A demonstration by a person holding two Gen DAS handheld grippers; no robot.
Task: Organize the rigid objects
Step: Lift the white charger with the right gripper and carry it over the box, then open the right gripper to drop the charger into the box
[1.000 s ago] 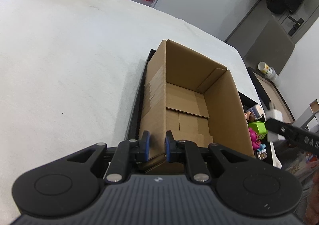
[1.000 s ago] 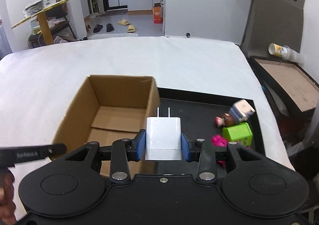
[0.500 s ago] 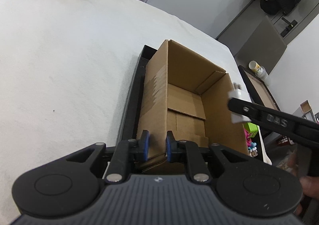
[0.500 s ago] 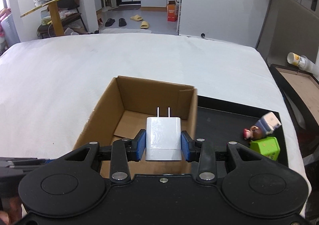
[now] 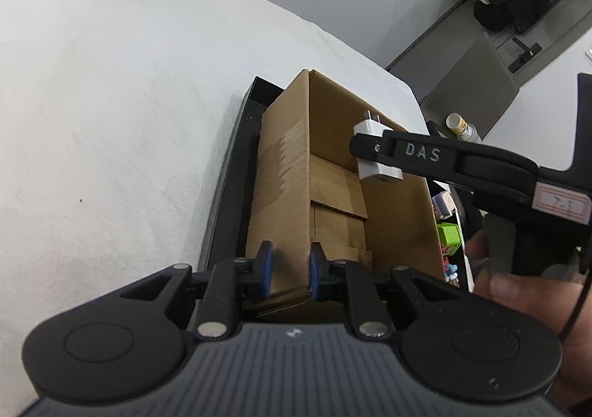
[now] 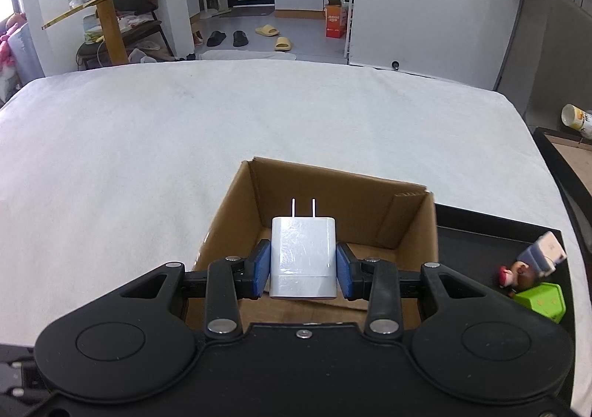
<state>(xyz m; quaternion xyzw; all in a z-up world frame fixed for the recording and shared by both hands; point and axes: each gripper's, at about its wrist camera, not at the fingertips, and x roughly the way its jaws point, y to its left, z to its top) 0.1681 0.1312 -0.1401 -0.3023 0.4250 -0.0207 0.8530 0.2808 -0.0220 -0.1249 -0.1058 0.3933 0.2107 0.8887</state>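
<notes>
Cardboard formed the open box (image 6: 325, 217) that stood at the left end of a black tray (image 6: 481, 243) on the white-covered counter (image 6: 148, 143). The left tool (image 5: 289, 271) had its blue pads nearly together, pinching the box's near wall. The right tool (image 6: 303, 271) was clamped on a white plug adapter (image 6: 303, 258), prongs pointing forward, held above the box's opening and clear of its floor. Well to the right on the tray lay a green block (image 6: 542, 302) and a small figurine (image 6: 518, 274), close together.
</notes>
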